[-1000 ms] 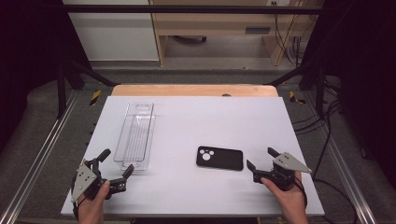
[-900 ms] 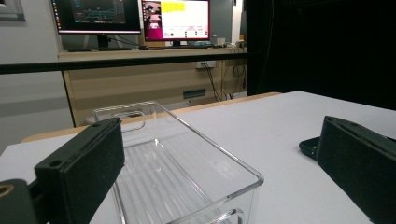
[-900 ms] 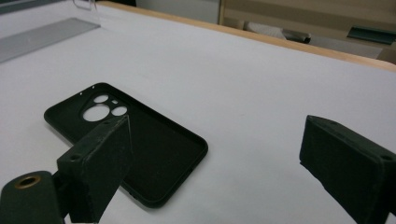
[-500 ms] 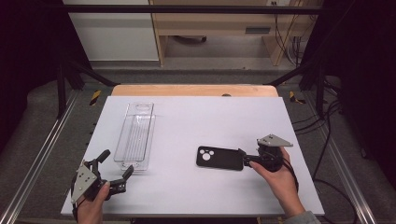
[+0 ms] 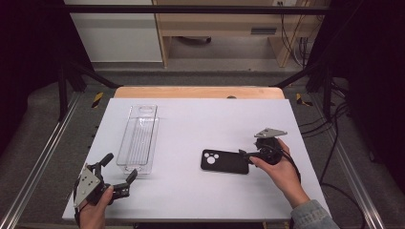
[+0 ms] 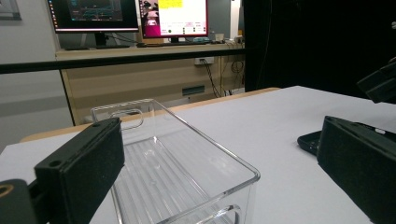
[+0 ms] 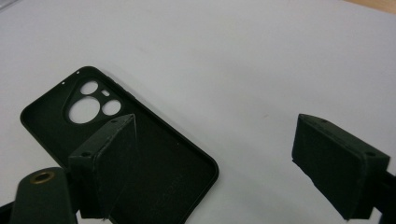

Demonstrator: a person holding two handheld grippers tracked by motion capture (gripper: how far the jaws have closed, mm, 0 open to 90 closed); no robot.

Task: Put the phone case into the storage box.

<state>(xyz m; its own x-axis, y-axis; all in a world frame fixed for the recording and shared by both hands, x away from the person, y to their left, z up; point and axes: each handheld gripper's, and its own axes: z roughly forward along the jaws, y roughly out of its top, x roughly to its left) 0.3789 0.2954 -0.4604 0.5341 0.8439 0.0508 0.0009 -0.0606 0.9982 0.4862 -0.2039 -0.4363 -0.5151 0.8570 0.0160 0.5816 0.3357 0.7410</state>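
Your white table top (image 5: 200,119) carries two things — a clear plastic tray (image 5: 138,139) lying lengthwise on the left, and a black phone case (image 5: 225,161), open side up, right of centre — well apart.

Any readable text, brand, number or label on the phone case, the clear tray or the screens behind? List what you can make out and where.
Phone case: faint embossed mark inside, too dim to read.
Clear tray: no text.
Two monitors: windows with text, too small and blurred to read.
Yellow-black hazard stripes by the table corner: a sign, no words.
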